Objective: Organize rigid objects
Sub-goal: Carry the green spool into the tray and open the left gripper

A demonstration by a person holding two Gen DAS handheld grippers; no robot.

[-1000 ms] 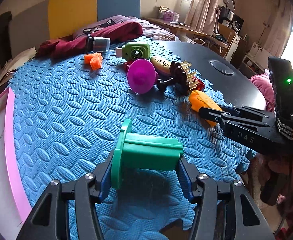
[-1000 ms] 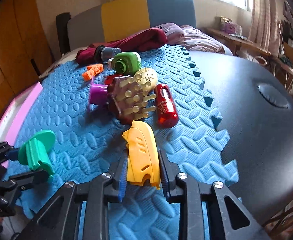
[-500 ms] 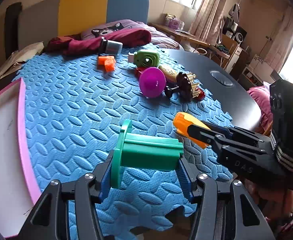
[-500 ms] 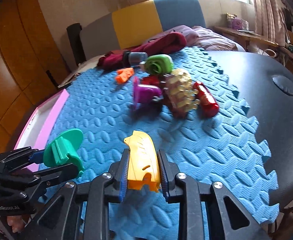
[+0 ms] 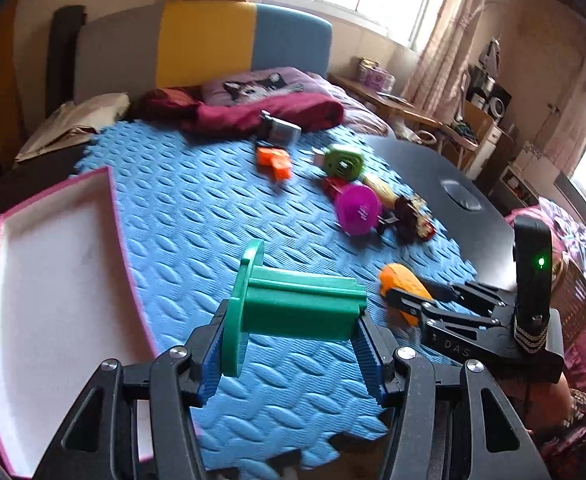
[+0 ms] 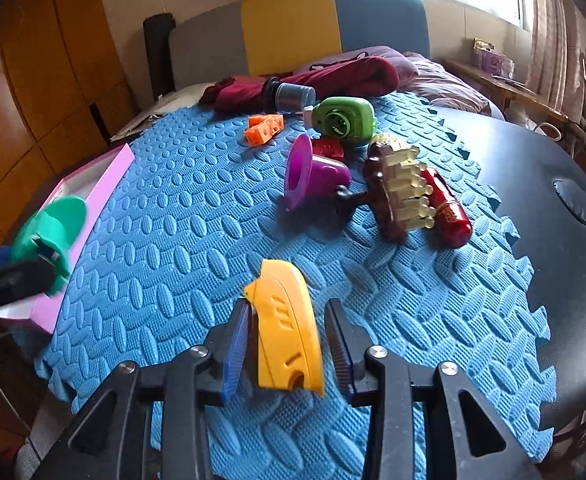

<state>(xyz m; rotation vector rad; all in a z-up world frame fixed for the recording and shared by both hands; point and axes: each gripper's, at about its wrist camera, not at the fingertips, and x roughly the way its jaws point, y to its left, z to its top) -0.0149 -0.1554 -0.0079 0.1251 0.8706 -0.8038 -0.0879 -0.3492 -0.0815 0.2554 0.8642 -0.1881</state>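
Left wrist view: the left tongs (image 5: 291,344) are clamped on a green flanged piece (image 5: 293,306), which lies sideways between the blue pads with its round flange toward the left. It is held above the blue foam mat (image 5: 197,220) that covers part of the dark desk (image 5: 457,196). To the left, a pink-rimmed tray (image 5: 53,280) with a white floor sits at the mat's edge. To the right, the right tongs (image 5: 409,300) hold a yellow-orange piece (image 5: 403,284) between their black arms. Farther back on the mat lie an orange block (image 5: 275,160), a green round toy (image 5: 343,162), a purple cup (image 5: 357,208) and a dark brown brush (image 5: 409,216), all blurred. A grey-capped jar (image 5: 279,132) lies against a maroon cloth (image 5: 261,114) at the far edge.

Right wrist view: the right tongs (image 6: 289,348) carry the yellow piece (image 6: 287,324); the left pad touches it, while a narrow gap shows at the right pad, so whether the grip is firm I cannot tell. It hangs over the near part of the mat (image 6: 173,240). At the far left the left tongs (image 6: 9,276) hold the green piece (image 6: 51,232) just over the pink tray (image 6: 89,184). In the middle of the mat the purple cup (image 6: 313,172) lies on its side, touching the brush (image 6: 393,192), and a red bottle (image 6: 447,208) lies just beside the brush's pale bristles. Behind them are the green toy (image 6: 343,120), the orange block (image 6: 265,128) and the jar (image 6: 289,94).
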